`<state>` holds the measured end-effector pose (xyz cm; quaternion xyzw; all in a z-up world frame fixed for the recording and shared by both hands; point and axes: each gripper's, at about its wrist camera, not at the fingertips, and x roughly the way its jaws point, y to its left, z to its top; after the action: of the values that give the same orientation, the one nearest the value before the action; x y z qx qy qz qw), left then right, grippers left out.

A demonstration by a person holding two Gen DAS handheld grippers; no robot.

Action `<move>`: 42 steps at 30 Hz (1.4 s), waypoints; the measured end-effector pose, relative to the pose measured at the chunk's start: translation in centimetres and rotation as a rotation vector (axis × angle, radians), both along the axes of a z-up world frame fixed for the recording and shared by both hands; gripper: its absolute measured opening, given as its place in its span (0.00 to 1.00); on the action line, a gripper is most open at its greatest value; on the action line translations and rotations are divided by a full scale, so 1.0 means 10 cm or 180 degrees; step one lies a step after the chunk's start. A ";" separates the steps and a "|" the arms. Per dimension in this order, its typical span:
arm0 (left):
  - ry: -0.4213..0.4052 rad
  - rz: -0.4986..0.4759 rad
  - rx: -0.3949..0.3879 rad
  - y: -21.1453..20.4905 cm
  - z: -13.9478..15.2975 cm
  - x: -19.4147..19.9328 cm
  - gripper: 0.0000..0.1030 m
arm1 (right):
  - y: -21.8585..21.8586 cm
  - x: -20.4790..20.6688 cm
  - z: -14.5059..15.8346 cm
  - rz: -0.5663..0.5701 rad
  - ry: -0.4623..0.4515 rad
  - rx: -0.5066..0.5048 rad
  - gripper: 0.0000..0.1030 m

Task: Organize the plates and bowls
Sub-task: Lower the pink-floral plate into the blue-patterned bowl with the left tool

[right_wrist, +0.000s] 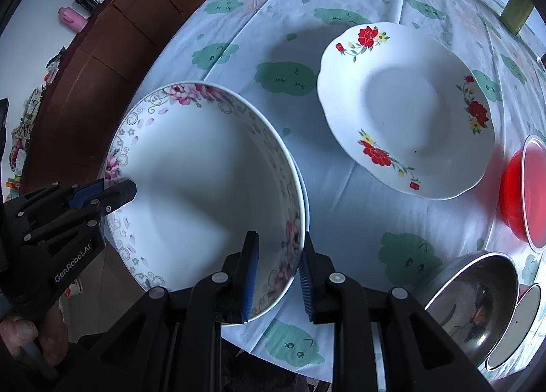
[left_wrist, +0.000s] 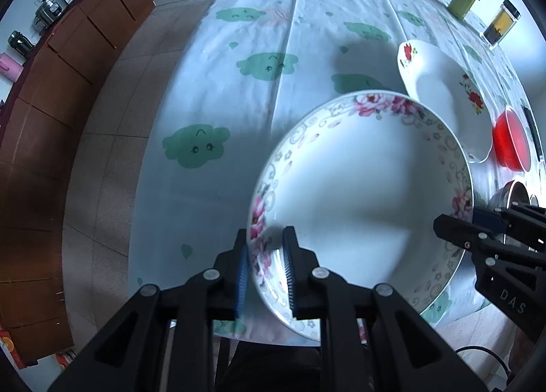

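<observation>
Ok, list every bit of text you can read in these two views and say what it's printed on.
"GenRobot.AI": on the body of the left gripper, seen from the right wrist view.
"DAS": on the body of the right gripper, seen from the left wrist view; it runs to the frame edge, possibly cut off.
Items on the wooden sideboard: too small to read.

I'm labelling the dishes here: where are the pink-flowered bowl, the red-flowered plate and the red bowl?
Pink-flowered bowl (right_wrist: 204, 187): right wrist view, white inner floor.
Red-flowered plate (right_wrist: 402, 108): right wrist view, central well.
Red bowl (right_wrist: 512, 194): right wrist view, outer side wall.
</observation>
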<state>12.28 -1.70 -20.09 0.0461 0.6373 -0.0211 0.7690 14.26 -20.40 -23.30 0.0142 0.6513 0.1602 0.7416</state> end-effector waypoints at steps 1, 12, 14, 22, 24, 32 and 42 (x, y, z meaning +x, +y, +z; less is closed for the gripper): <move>0.0005 -0.0002 0.0004 0.00 -0.01 0.00 0.16 | 0.00 0.01 0.00 0.0002 0.0003 0.0000 0.24; 0.0083 0.0026 0.0018 0.00 -0.11 0.02 0.17 | 0.02 0.03 -0.02 0.0032 0.0019 0.0008 0.24; 0.0087 0.0030 0.0017 0.00 -0.13 0.02 0.17 | 0.02 0.03 -0.01 0.0027 0.0018 0.0004 0.24; 0.0093 0.0038 0.0031 0.00 -0.17 0.05 0.17 | 0.03 0.03 -0.02 0.0045 -0.0003 -0.0005 0.24; 0.0094 0.0037 0.0033 0.01 -0.18 0.05 0.17 | 0.03 0.03 -0.02 0.0045 -0.0008 -0.0008 0.24; 0.0114 0.0035 0.0070 0.02 -0.21 0.05 0.17 | 0.07 0.00 -0.01 0.0115 -0.0095 -0.0110 0.24; 0.0121 0.0027 0.0089 0.01 -0.23 0.05 0.17 | 0.09 0.00 -0.01 0.0176 -0.0181 -0.0200 0.24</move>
<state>12.80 -1.60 -22.38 0.0537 0.6522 -0.0098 0.7560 14.24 -19.45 -23.37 -0.0317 0.6348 0.1604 0.7552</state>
